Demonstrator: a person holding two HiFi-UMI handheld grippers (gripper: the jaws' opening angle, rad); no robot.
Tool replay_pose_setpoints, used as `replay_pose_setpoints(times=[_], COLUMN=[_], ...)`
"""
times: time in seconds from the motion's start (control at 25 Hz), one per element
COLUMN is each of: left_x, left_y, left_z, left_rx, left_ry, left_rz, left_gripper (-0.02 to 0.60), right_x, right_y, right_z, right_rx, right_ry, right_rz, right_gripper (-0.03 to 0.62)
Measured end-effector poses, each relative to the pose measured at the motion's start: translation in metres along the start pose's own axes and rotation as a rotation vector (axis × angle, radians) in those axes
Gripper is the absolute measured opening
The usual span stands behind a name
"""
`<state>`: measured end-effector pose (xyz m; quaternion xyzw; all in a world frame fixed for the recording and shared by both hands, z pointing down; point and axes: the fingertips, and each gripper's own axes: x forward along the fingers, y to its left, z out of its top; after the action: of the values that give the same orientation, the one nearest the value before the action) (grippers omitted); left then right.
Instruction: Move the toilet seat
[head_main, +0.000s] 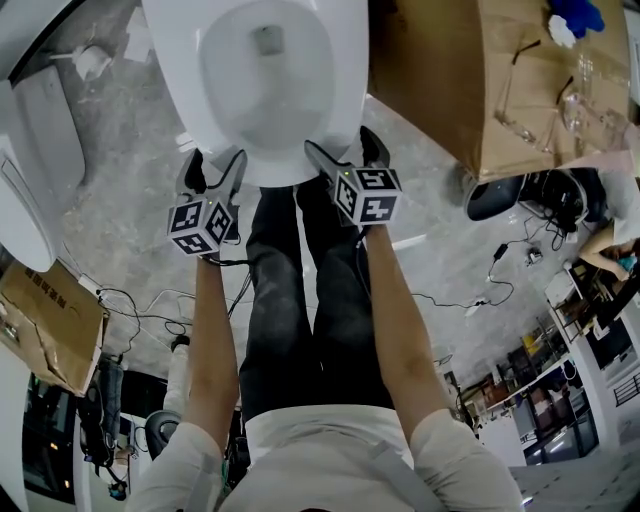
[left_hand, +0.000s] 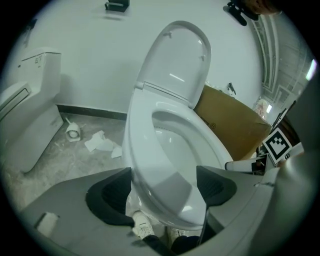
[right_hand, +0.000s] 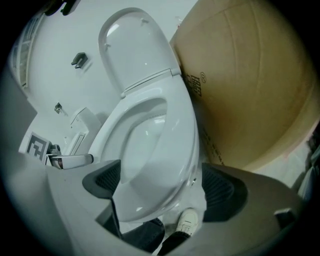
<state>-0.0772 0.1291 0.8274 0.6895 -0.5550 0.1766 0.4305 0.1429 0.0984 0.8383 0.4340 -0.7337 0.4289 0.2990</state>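
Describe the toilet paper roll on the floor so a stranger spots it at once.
On the grey floor between the open toilet and the left-hand toilet, near the dark skirting, lies the toilet paper roll. Unlike the flat torn sheets beside it, it is a cylinder with a hollow core.

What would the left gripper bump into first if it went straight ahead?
Most likely the front edge of the toilet seat. It sits right between the left gripper's open jaws, very close. How much gap is left is hard to tell.
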Motion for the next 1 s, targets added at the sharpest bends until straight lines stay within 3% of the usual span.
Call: replay_pose_setpoints(times=[0.4,1.0], left_x=[0.001,0.0], left_y=[0.001,-0.002], left_z=[0.002,0.004], left_rx=[-0.047,-0.042], left_ry=[-0.023,-0.026], left_rz=[0.035,0.041], left_gripper=[0.405,0.396], right_x=[0.005,-0.002], right_y=[0.01,0.013], right_z=[0.004,0.007], right_rx=[0.159,0.145], right_ry=[-0.04,-0.05], right_rz=[0.061,0.088], right_gripper=[0.508,0.5])
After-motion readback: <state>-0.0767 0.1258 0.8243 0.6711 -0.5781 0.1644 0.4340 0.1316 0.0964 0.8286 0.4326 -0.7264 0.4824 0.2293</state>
